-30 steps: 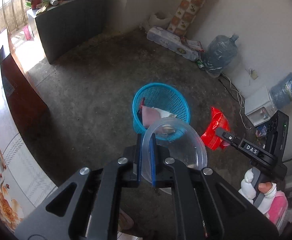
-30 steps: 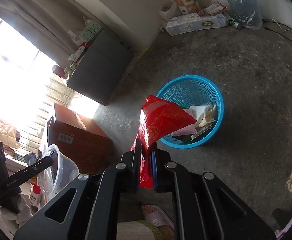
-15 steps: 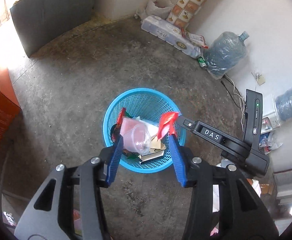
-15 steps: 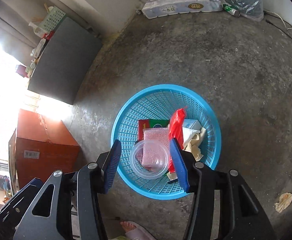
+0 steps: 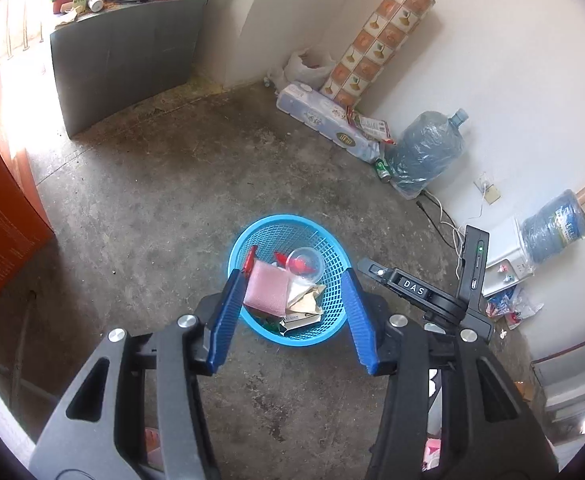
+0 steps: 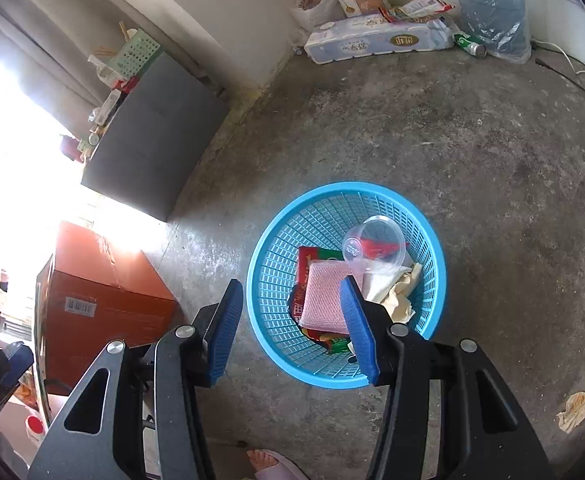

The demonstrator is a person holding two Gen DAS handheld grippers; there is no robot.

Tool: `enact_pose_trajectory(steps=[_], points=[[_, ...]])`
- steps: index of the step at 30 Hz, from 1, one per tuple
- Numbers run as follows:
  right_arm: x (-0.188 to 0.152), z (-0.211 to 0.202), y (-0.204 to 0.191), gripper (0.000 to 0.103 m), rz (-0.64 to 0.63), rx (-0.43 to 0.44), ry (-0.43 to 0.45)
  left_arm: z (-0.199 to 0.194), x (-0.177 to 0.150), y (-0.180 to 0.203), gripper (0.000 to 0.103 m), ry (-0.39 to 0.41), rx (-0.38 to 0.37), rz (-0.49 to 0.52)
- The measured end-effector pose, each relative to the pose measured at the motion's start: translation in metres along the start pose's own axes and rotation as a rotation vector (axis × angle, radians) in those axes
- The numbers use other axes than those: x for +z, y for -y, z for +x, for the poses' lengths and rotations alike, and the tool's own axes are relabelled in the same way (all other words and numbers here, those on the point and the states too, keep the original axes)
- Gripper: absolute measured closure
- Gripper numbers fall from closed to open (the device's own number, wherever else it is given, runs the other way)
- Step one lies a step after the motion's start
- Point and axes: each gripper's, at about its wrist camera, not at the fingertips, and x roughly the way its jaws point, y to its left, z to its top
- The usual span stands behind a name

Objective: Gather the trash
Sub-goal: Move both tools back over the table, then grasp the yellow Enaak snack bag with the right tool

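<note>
Bare concrete floor [image 6: 472,152], wide open out to cluttered walls; blue basket [image 5: 334,300] mid-floor, holding clear cup [image 6: 376,246], pink sponge [image 5: 268,288], wrappers; left gripper [image 5: 290,320] just opened, empty; right gripper [image 6: 292,330] released, empty.

Blue mesh basket [image 6: 428,240], pink sponge [image 6: 324,296]

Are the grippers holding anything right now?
No, nothing. The left gripper and right gripper are both open and empty. The clear cup lies in the blue basket.
</note>
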Motion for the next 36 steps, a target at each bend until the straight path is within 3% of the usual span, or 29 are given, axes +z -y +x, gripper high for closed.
enact_pose_trajectory(steps=[6,11,17,24,28,33,36], points=[[-0.01,-0.045,-0.054,0.048,-0.12,0.078,0.041,-0.094,-0.025,-0.021,0.046,0.117,0.004,0.038],[-0.028,-0.08,-0.119,0.043,-0.257,0.168,0.053,-0.176,-0.062,-0.062,0.04,0.223,0.069,0.027],[-0.067,-0.102,-0.226,0.041,-0.473,0.299,0.0,-0.271,-0.122,-0.139,0.039,0.347,0.189,-0.111],[-0.141,-0.08,-0.363,0.038,-0.691,0.368,-0.143,-0.345,-0.203,-0.227,0.038,0.427,0.257,-0.375],[-0.176,-0.044,-0.425,0.038,-0.747,0.355,-0.211,-0.365,-0.237,-0.253,0.038,0.471,0.265,-0.471],[-0.207,0.013,-0.49,0.039,-0.872,0.19,-0.183,-0.38,-0.263,-0.264,0.038,0.526,0.252,-0.515],[-0.214,0.048,-0.509,0.053,-0.893,0.1,-0.185,-0.386,-0.276,-0.264,0.038,0.543,0.238,-0.52]])
